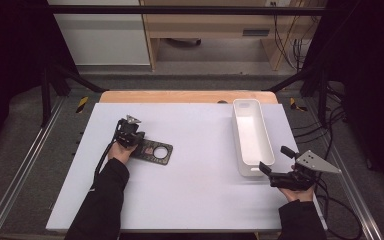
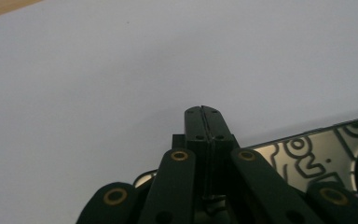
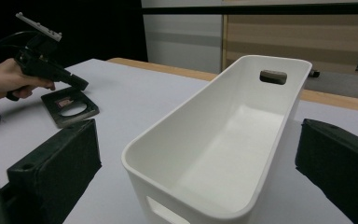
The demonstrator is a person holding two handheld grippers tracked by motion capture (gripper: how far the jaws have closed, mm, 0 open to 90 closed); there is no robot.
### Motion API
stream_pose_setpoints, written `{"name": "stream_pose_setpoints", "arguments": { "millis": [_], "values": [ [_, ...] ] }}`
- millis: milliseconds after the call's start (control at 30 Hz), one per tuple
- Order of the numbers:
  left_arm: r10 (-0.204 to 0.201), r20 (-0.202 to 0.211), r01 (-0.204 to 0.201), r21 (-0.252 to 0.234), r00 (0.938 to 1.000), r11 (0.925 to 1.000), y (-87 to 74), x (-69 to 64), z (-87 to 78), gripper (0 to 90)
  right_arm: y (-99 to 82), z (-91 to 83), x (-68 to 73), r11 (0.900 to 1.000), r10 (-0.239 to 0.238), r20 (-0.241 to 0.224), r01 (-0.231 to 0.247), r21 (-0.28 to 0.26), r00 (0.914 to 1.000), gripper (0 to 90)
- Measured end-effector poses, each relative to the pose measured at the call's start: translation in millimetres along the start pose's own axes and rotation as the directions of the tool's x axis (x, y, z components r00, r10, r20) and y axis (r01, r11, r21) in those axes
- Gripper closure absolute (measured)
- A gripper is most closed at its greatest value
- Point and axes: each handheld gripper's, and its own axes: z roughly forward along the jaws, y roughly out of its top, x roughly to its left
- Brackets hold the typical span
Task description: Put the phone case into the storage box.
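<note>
The step in hand looks like the pick-up of the flat black plate (image 1: 152,150), which lies on the white surface (image 1: 190,195) left of centre, well apart from the white bin (image 1: 252,137) at the right. The left tool (image 1: 128,131) sits at the plate's near-left end with its 2 jaws pressed together; whether they pinch the plate's edge or merely rest beside it I cannot tell. The right tool (image 1: 276,164) stands wide open just at the near end of the bin, holding nothing.

If the plate is meant for the bin — a guess from the layout — the next move calls for a sure grip on its thin edge, then a lift and a carry to the right, with the bin steadied.

The left gripper view shows the closed jaw tips and the pale patterned markings on the plate (image 2: 307,154) — detail the high view blurs. The right gripper view shows the bin's (image 3: 223,140) empty inside and handle slot, and the plate's (image 3: 70,108) round hole.
</note>
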Motion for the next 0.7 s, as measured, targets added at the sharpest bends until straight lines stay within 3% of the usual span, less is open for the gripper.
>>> {"name": "stream_pose_setpoints", "arguments": {
  "millis": [200, 400, 700],
  "values": [
    [-0.025, -0.008, 0.025, 0.014, 0.9997, 0.9996, -2.1, 8.1, 2.3, 89.1, -0.1, 0.1, -0.3, 1.0, -0.002, 0.0, 0.002, 0.003, 1.0, 0.1],
    [-0.003, -0.006, 0.003, 0.021, 1.0, 0.9998, -2.2, 5.3, -3.2, 89.1, 0.0, 0.0, 0.0, 1.0, -0.001, -0.001, 0.001, 0.002, 1.0, 0.1],
    [-0.008, -0.001, 0.008, 0.044, 1.0, 0.999, -5.3, 5.1, -8.8, 89.1, 0.1, -0.1, -0.1, 1.0, -0.002, -0.001, 0.002, 0.002, 1.0, 0.2]
  ]
}}
